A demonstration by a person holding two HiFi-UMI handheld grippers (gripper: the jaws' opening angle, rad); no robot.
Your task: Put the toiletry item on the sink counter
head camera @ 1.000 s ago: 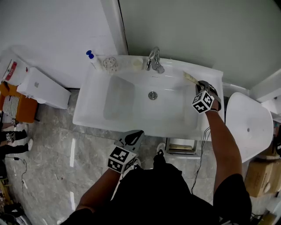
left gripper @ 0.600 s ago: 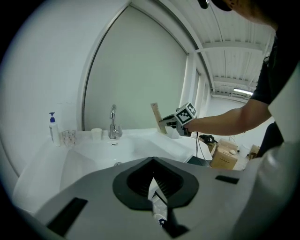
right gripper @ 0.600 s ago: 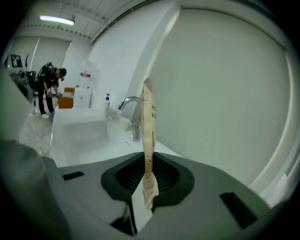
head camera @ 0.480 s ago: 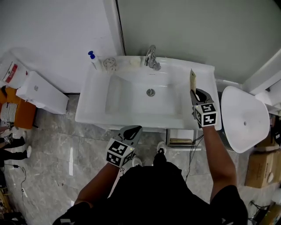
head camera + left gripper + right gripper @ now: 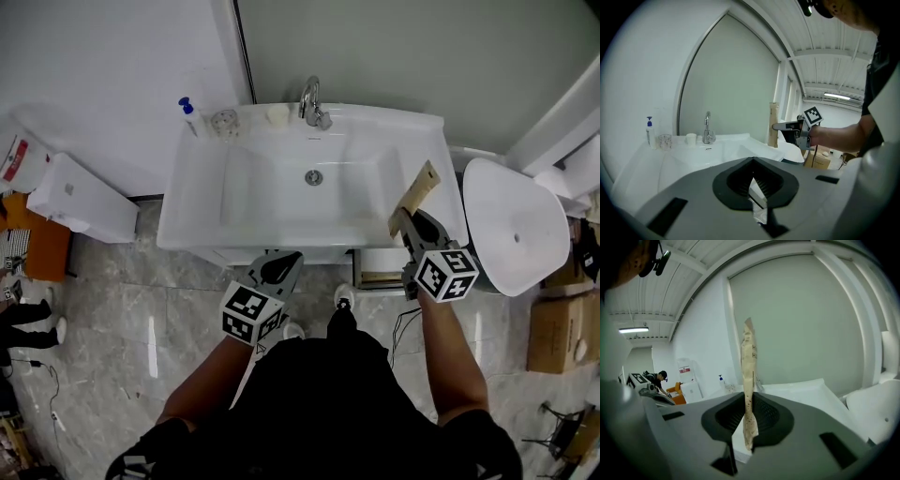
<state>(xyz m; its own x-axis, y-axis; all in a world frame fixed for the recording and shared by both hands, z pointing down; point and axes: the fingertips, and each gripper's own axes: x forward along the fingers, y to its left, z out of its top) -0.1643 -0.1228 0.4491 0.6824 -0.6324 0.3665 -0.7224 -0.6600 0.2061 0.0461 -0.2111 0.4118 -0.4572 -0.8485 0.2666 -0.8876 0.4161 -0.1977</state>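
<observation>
The toiletry item is a flat tan packet [image 5: 415,199]. My right gripper [image 5: 405,220] is shut on its lower end and holds it in the air over the front right corner of the white sink [image 5: 187,234]. In the right gripper view the packet [image 5: 749,380] stands upright between the pads, and the jaws have just been closing a little further on it. The left gripper view shows the same packet [image 5: 773,124] and the right gripper [image 5: 780,126] to the right. My left gripper [image 5: 281,264] hovers at the sink's front edge, jaws together and empty.
A faucet [image 5: 309,98] stands at the back of the sink. A blue-capped pump bottle [image 5: 188,114], a clear glass [image 5: 223,122] and a small white cup [image 5: 277,113] line the back rim. A white rounded seat [image 5: 514,230] is at the right, a white bin [image 5: 80,199] at the left.
My right gripper has carried the packet up off the sink's right counter, toward the front right corner, rolling so the packet turned on edge. The left gripper shifted slightly.
</observation>
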